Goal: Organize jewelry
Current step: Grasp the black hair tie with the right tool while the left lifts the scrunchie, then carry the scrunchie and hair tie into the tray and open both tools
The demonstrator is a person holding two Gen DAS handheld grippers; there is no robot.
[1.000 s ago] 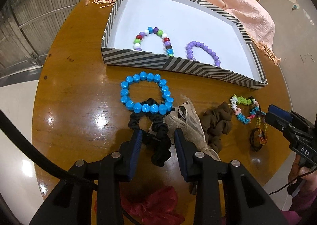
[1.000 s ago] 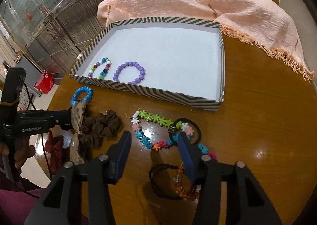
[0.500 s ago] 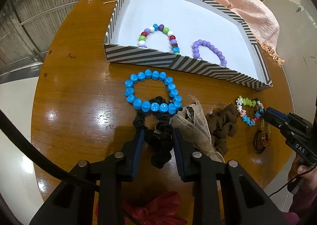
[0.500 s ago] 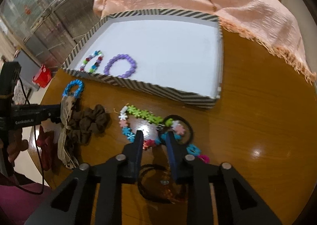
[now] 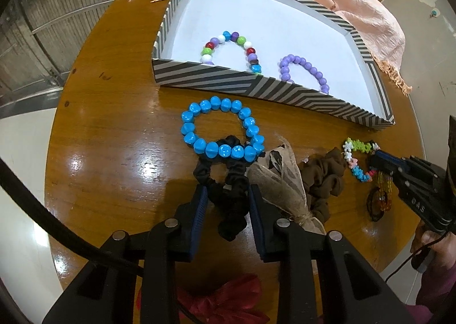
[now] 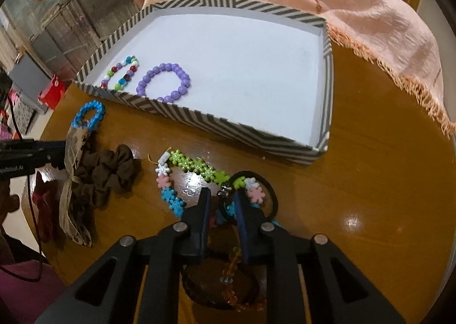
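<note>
The snowflake bracelet [image 6: 182, 170] lies on the table [image 6: 356, 175] near the striped tray [image 6: 256, 138]. Our right gripper [image 6: 221, 200] is closing on its near side; our left gripper [image 5: 226, 195] is closing around the black scrunchie [image 5: 228, 195]. We should pinch firmly, then lift slowly.

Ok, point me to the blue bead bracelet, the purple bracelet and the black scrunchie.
blue bead bracelet [image 5: 225, 151]: left wrist view, a bead on its near side.
purple bracelet [image 6: 173, 94]: right wrist view, a near bead, inside the box.
black scrunchie [image 5: 231, 204]: left wrist view, its bunched fabric.
</note>
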